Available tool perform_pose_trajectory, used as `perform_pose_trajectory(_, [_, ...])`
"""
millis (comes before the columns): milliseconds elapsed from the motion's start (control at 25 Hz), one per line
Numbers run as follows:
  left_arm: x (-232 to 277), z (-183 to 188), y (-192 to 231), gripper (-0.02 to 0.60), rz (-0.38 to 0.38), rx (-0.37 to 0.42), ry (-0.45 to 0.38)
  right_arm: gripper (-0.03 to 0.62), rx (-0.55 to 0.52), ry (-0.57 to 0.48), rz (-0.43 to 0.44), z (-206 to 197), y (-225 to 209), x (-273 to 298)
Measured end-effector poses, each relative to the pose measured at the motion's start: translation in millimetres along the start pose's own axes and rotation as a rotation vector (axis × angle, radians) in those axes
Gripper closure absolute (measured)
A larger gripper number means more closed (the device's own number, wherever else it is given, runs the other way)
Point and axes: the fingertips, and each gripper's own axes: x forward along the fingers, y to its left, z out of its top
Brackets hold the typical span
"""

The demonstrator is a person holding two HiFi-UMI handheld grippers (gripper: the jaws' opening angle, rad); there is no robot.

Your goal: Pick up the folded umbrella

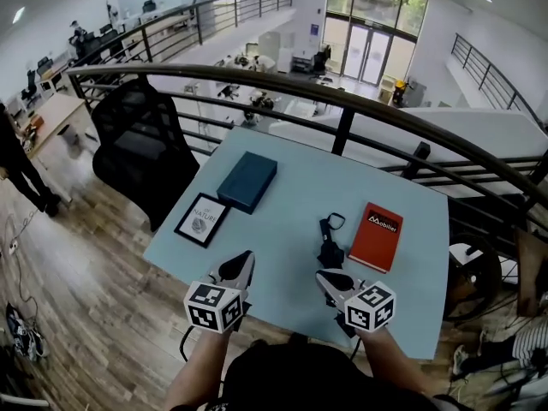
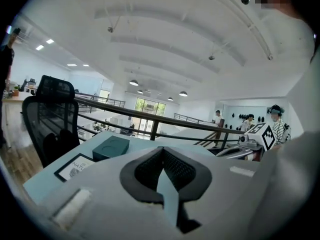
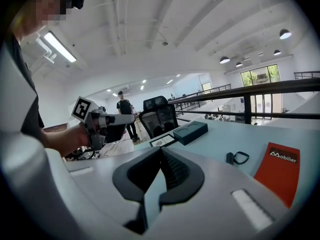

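Closed and empty, the 2 claws, left gripper (image 1: 246, 262) and right gripper (image 1: 324, 277), hover at the near edge of the pale blue table (image 1: 282, 229). Just ahead of the right one lies the folded umbrella (image 1: 329, 248), its long axis running near-to-far and probably its strap loop at the far end. A red book (image 1: 377, 236) lies just beside it on the right. A teal box (image 1: 247, 181) and a framed card (image 1: 203, 219) lie to the left. A black chair (image 1: 141, 144) and a railing (image 1: 342, 101) stand beyond the table.

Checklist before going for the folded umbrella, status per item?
1. Umbrella in view, lying free on the table: ok.
2. Right gripper jaws apart for the grasp: not ok, shut and empty.
3. Left gripper carrying nothing: ok, shut on nothing.
4. Umbrella clear of the red book: ok, a gap shows.
5. Right gripper lined up: not ok, the umbrella sits right of its jaw line.
6. Umbrella strapped closed: cannot tell, too small.
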Motion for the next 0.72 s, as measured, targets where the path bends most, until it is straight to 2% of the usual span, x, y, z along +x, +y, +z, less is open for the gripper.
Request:
perform_pose_trajectory(280, [59, 1, -41, 0.575, -0.078, 0.065, 0.055, 0.578, 0.087, -0.084, -0.075, -2, -76, -32])
perform_pose_trajectory(400, [79, 2, -42, 0.575, -0.092, 0.073, 0.068, 0.514, 0.113, -0.078, -0.110, -3, -102, -35])
perform_pose_trajectory(560, [111, 7, -33, 0.575, -0.110, 0.056, 0.073, 0.441, 0.207, -0.059, -0.149, -5, -138, -24])
perform_pose_trajectory(720, [139, 11, -28, 0.575, -0.151, 0.074, 0.089, 0.383, 0.217, 0.013, -0.194, -13, -161, -6])
